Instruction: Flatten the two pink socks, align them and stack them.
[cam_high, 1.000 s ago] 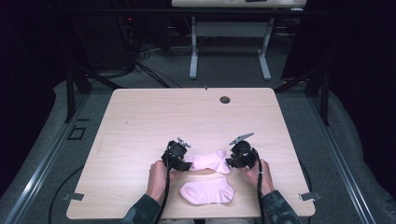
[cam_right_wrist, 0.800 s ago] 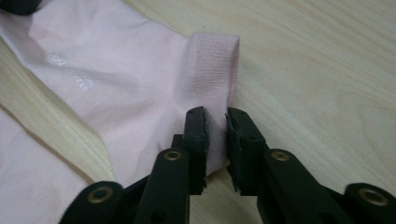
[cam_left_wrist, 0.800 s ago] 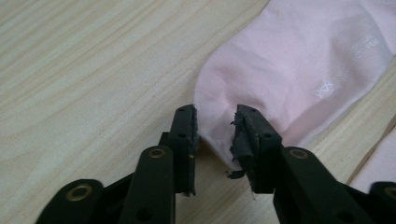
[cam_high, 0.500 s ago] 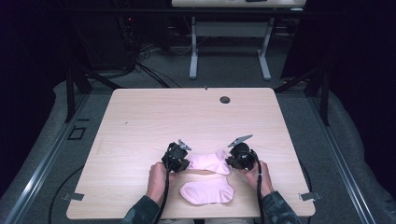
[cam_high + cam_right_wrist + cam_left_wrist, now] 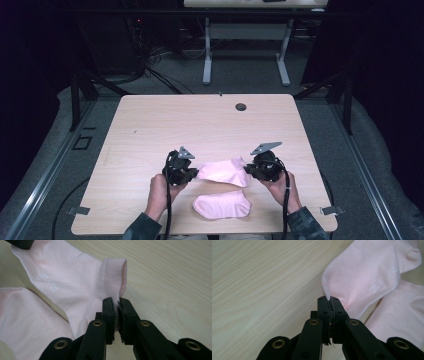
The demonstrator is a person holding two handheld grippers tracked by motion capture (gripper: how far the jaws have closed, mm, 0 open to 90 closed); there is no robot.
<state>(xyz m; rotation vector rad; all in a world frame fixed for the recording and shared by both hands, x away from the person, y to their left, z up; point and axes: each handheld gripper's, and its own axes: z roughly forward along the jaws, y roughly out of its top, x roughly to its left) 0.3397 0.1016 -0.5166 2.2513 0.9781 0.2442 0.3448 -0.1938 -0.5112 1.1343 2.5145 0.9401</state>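
Note:
Two pale pink socks lie near the front edge of the wooden table (image 5: pixel 200 125). The upper sock (image 5: pixel 223 171) (image 5: pixel 367 277) (image 5: pixel 75 282) is stretched between both grippers. My left gripper (image 5: pixel 192 173) (image 5: pixel 328 300) is shut on its toe end. At the other end, my right gripper (image 5: pixel 250 170) (image 5: pixel 115 302) is shut on the fabric just below its ribbed cuff (image 5: pixel 115 272). The second sock (image 5: pixel 222 205) (image 5: pixel 402 315) (image 5: pixel 27 320) lies flat just in front of it, untouched.
A small dark grommet (image 5: pixel 241 106) sits near the table's far edge. The far half of the tabletop is bare wood. Beyond the table stands another desk frame (image 5: pixel 245 55) on grey floor, with cables to its left.
Both hands have drawn slightly apart, pulling the held sock out flatter between the grippers. The lower sock has not moved.

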